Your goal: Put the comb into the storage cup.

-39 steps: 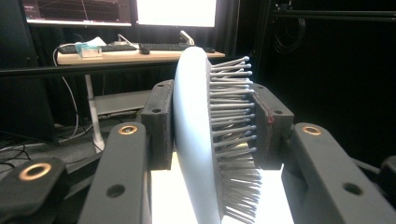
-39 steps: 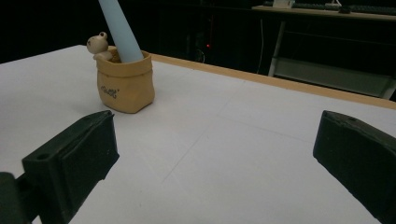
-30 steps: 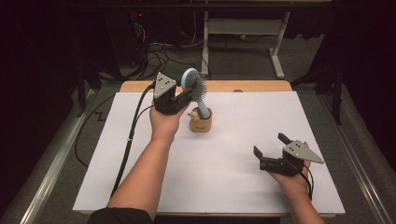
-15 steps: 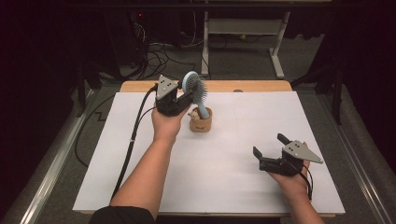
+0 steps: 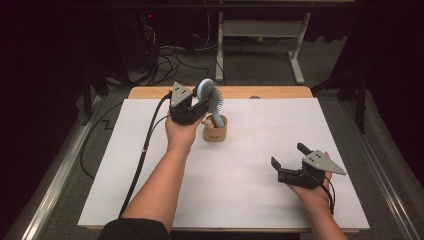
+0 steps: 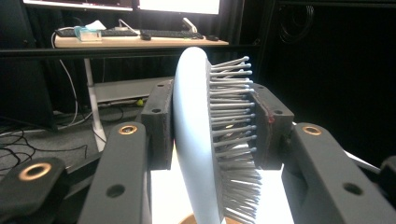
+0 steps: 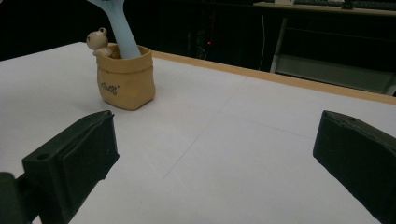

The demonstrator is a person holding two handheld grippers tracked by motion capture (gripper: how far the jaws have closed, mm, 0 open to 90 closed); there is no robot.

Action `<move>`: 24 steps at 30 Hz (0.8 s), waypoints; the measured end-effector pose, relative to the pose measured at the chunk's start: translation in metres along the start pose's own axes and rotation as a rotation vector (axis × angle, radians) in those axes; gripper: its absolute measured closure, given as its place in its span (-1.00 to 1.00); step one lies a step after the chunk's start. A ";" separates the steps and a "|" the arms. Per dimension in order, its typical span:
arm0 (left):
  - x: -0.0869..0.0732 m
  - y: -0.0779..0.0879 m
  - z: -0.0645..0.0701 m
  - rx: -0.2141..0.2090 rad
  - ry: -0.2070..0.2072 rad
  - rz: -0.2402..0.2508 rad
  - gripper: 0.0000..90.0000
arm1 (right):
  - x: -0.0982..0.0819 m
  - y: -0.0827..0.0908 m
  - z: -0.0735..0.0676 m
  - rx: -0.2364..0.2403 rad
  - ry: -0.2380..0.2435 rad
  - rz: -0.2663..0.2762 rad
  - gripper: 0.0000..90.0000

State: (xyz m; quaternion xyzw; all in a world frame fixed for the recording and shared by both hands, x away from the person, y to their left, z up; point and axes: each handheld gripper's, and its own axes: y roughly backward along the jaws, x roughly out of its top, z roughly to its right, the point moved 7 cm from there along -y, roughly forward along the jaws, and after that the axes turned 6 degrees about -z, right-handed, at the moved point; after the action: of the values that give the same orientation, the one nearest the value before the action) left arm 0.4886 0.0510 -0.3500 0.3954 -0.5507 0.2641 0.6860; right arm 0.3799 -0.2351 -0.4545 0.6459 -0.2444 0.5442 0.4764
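holding steady since the earlier frames, the left gripper (image 5: 200,106) stays clamped on the hairbrush (image 5: 209,92) head, its handle standing in the pot (image 5: 215,131). the left gripper view shows the pads (image 6: 158,122) squeezing back and bristles. right of the pot, the right gripper (image 5: 289,158) rests with jaws spread, empty.

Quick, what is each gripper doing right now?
Left gripper: shut on the hairbrush head.
Right gripper: open, holding nothing.
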 end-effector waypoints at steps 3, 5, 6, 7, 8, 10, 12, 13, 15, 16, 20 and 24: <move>-0.002 -0.001 -0.001 0.002 0.004 -0.003 0.28 | -0.001 0.000 0.000 -0.003 -0.003 -0.005 -1.00; -0.003 0.000 0.000 0.003 0.005 -0.002 0.28 | 0.000 0.001 0.000 -0.004 0.000 -0.003 -0.99; -0.003 0.000 0.000 0.003 0.006 -0.003 0.28 | 0.000 0.001 0.000 -0.005 -0.001 -0.002 -1.00; -0.003 0.000 0.000 0.003 0.007 -0.003 0.28 | 0.000 0.000 0.000 -0.005 0.000 -0.003 -0.99; -0.004 0.000 0.000 0.003 0.009 -0.002 0.28 | 0.000 0.000 0.000 -0.005 0.000 -0.004 -1.00; -0.004 0.000 0.000 0.004 0.009 -0.002 0.28 | 0.000 0.000 0.000 -0.004 0.000 -0.005 -0.99; -0.004 0.000 0.000 0.004 0.010 0.000 0.28 | 0.000 0.001 0.000 -0.004 0.000 -0.002 -1.00; -0.004 0.000 0.000 0.004 0.009 0.000 0.28 | 0.000 0.001 0.000 -0.005 0.000 -0.002 -1.00; -0.004 0.000 0.000 0.003 0.008 -0.001 0.28 | 0.000 0.000 0.000 -0.004 -0.003 -0.005 -0.99; -0.004 0.000 0.000 0.004 0.008 -0.001 0.28 | -0.001 0.000 0.000 -0.004 -0.005 -0.005 -1.00; -0.004 -0.001 -0.001 0.004 0.014 0.003 0.28 | -0.001 0.001 0.000 -0.003 0.000 -0.005 -0.99; -0.006 -0.003 -0.001 0.002 0.014 0.002 0.28 | -0.001 0.000 0.000 -0.002 -0.002 -0.004 -0.99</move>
State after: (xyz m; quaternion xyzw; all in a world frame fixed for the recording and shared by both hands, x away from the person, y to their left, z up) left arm 0.4904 0.0508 -0.3562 0.3938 -0.5461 0.2682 0.6890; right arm 0.3796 -0.2357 -0.4549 0.6463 -0.2441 0.5425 0.4780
